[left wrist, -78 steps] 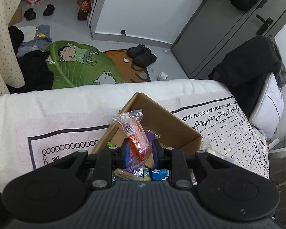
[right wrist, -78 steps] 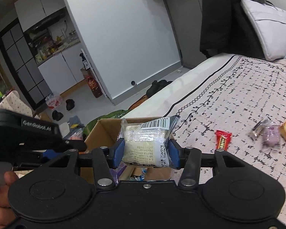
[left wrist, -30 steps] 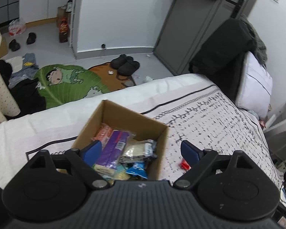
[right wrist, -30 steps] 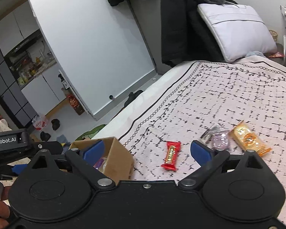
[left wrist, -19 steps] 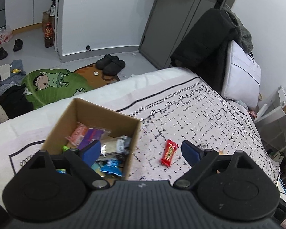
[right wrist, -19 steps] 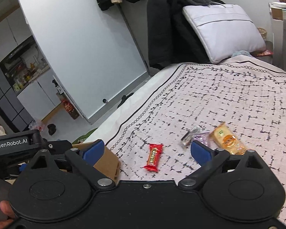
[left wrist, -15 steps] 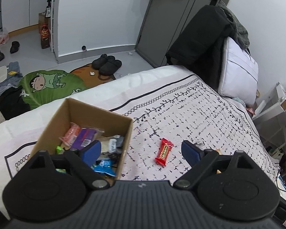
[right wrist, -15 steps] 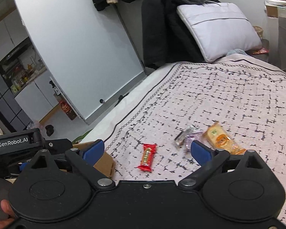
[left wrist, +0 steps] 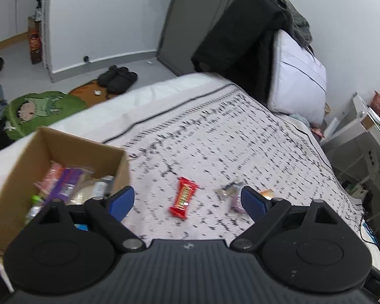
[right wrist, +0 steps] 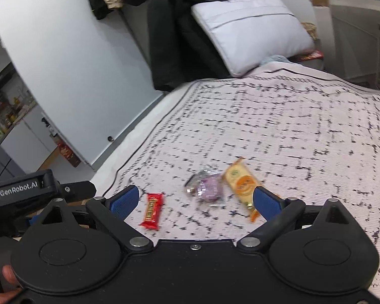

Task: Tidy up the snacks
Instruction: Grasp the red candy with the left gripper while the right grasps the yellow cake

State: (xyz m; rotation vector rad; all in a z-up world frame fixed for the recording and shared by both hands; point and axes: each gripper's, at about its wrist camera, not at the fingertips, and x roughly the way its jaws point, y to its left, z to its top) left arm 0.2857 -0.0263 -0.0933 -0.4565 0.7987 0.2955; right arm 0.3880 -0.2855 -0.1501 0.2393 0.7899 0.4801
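Observation:
A cardboard box [left wrist: 25, 157] with several snack packs inside sits on the bed at the left. A red candy bar [left wrist: 183, 197] [right wrist: 153, 210], a clear purple pack [left wrist: 231, 197] [right wrist: 207, 186] and a yellow-orange pack [right wrist: 242, 182] [left wrist: 266, 193] lie on the patterned blanket. My left gripper [left wrist: 187, 201] is open and empty, above the red bar. My right gripper [right wrist: 195, 201] is open and empty, just short of the purple pack. The left gripper's body [right wrist: 25, 190] shows at the left of the right wrist view.
A white pillow [right wrist: 250, 27] and dark clothes [right wrist: 179, 38] lie at the head of the bed. A white shelf unit [left wrist: 362, 136] stands at the right. The bed's far edge drops to a floor with slippers [left wrist: 117, 78] and a green rug [left wrist: 43, 109].
Both grippers let go of their snacks over the box, opened, and swung right towards the loose snacks on the blanket. The box has slid to the left of view.

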